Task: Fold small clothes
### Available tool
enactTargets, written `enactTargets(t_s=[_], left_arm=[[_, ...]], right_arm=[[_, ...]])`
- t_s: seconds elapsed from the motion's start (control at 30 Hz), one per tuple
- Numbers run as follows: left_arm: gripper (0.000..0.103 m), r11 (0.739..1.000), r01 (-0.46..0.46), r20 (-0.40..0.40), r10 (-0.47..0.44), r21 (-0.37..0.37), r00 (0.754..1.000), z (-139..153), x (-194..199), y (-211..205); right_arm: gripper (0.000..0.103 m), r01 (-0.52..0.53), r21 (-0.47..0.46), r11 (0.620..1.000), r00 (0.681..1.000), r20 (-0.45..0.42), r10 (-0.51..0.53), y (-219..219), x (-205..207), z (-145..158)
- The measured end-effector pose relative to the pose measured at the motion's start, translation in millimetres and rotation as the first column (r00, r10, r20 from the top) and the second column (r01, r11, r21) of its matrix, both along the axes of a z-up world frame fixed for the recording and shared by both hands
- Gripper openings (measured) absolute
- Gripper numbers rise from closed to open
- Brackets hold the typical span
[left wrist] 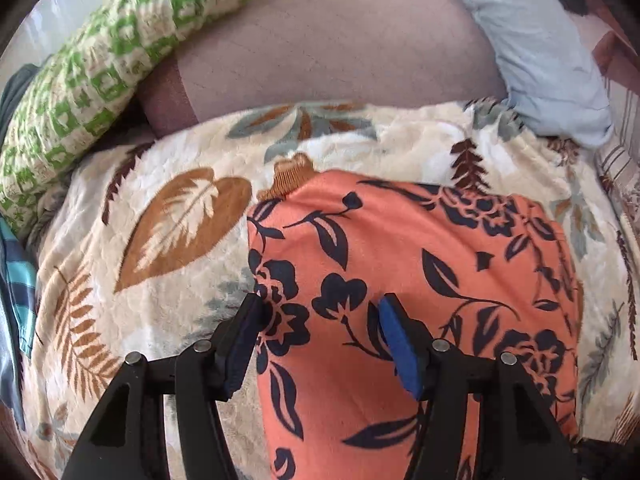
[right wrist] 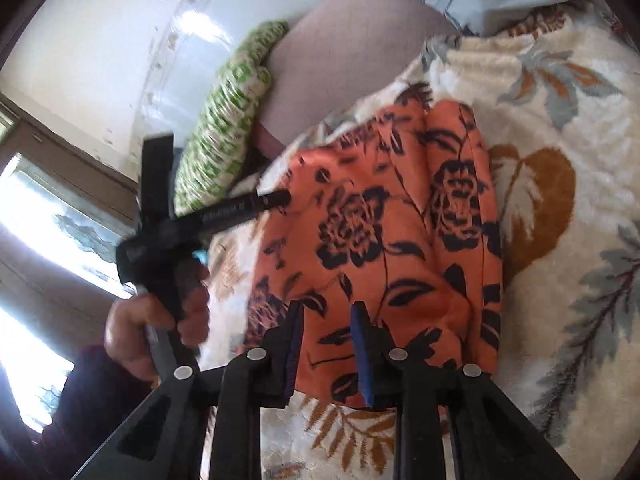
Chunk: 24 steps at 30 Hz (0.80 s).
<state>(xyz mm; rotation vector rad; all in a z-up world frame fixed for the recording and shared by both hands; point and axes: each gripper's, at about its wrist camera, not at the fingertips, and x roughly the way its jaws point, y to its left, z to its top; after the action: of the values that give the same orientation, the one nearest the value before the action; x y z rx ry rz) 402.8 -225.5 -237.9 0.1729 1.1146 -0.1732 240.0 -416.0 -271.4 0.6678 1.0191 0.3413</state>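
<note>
On blanket point(left wrist: 168, 184): one orange garment point(left wrist: 400, 260).

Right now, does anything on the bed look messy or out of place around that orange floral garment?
One thing: a tan ribbed piece pokes out from under the far corner of the orange garment, so that corner is not tidy. The leaf-print blanket beneath it lies fairly flat. Nothing looks spilled or damaged.

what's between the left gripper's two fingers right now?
The left edge of the orange floral garment, lying flat on the leaf-print blanket. The left gripper is open over it, pads not pinching the cloth. Clearest in the left wrist view.
</note>
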Motion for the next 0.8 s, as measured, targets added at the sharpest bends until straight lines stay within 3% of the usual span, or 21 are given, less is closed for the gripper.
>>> enactTargets(t_s=[0.03, 0.07, 0.1, 0.2, 0.3, 0.37, 0.53, 0.63, 0.8], left_arm=[[0.070, 1.000, -0.007, -0.004, 0.007, 0.016, 1.000, -8, 4, -1], [0.079, 0.999, -0.013, 0.001, 0.013, 0.031, 1.000, -12, 6, -1], [0.080, 0.999, -0.029, -0.006, 0.029, 0.020, 1.000, -12, 8, 2], [0.078, 0.998, -0.053, -0.017, 0.053, -0.022, 0.998, 5, 7, 6], [0.078, 0.999, 0.021, 0.072, -0.019, -0.027, 0.997, 36, -2, -13], [0.078, 0.995, 0.072, 0.075, -0.067, -0.068, 0.995, 47, -3, -35], [0.078, 0.985, 0.174, 0.009, -0.174, -0.008, 0.985, 26, 8, -114], [0.079, 0.988, 0.143, -0.024, -0.141, 0.052, 0.990, -1, 16, -139], [0.081, 0.994, 0.105, -0.026, -0.106, -0.040, 0.994, 16, 15, -119]], right_arm=[[0.021, 0.012, 0.006, 1.000, 0.998, -0.060, -0.011, -3, 4, -16], [0.007, 0.031, 0.040, 0.999, 0.995, -0.101, -0.026, -8, 6, -28], [0.003, 0.035, 0.078, 0.996, 0.994, -0.109, -0.027, -16, 6, -33], [0.003, 0.041, 0.131, 0.991, 0.997, -0.073, -0.032, -28, 1, -27], [0.004, 0.085, 0.184, 0.979, 0.996, 0.013, -0.089, -47, -10, -18], [0.009, 0.144, 0.255, 0.956, 0.985, 0.061, -0.164, -66, -17, -12], [0.009, 0.261, 0.270, 0.927, 0.943, 0.135, -0.305, -100, -31, 6], [0.009, 0.294, 0.260, 0.920, 0.933, 0.131, -0.336, -115, -33, 9], [0.010, 0.295, 0.205, 0.933, 0.936, 0.134, -0.326, -119, -27, 13]])
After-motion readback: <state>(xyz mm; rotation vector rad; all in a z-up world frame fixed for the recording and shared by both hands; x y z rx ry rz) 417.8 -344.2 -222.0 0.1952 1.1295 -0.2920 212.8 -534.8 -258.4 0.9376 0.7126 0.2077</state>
